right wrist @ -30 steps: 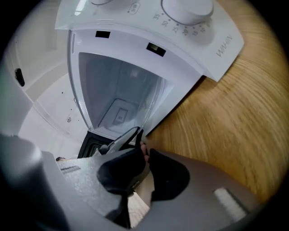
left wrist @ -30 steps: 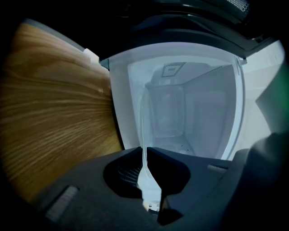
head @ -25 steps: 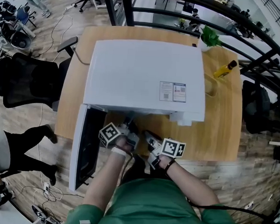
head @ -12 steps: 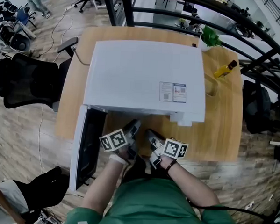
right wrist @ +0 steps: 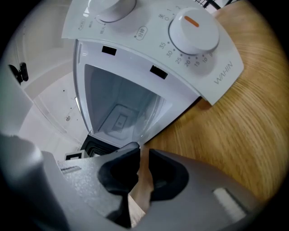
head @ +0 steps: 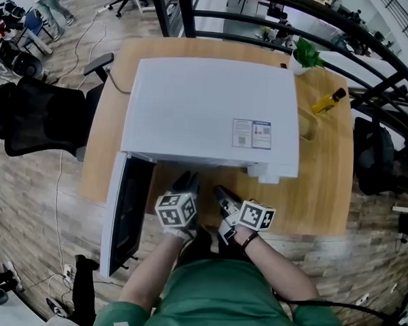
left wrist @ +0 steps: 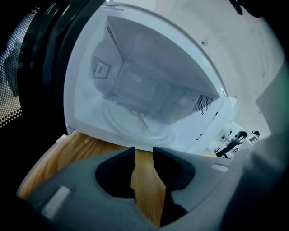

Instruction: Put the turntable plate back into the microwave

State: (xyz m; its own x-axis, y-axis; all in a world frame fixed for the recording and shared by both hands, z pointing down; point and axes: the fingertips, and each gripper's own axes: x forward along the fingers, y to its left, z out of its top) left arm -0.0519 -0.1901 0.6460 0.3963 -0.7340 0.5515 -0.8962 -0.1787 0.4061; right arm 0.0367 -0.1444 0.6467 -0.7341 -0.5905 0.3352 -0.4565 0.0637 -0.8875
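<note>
The turntable plate [left wrist: 135,121] is seen lying flat on the floor of the microwave [head: 207,111] cavity. Its clear round rim is traced across the cavity bottom in the left gripper view. No tilt or overhang at the front lip can be made out, so the placing itself is judged to be done or very nearly so. Whether the plate is seated properly on its hub cannot be told through the glass.

The left hand-held gripper [left wrist: 143,151] is held just outside the opening, above the tabletop [head: 319,172]. Its jaws have just been opening and are spread wide, with only bare wood seen between them. The right hand-held gripper [right wrist: 144,155] is held beside it, in front of the control panel with its dial [right wrist: 194,27]. Its jaws have just been closing to a narrow gap, and nothing is pinched between them either.

The door [head: 126,209] is swung fully open at the left. What is left is judged to be small: the hands are to be drawn away, and the door is perhaps to be shut, though that step is not named in the task.
</note>
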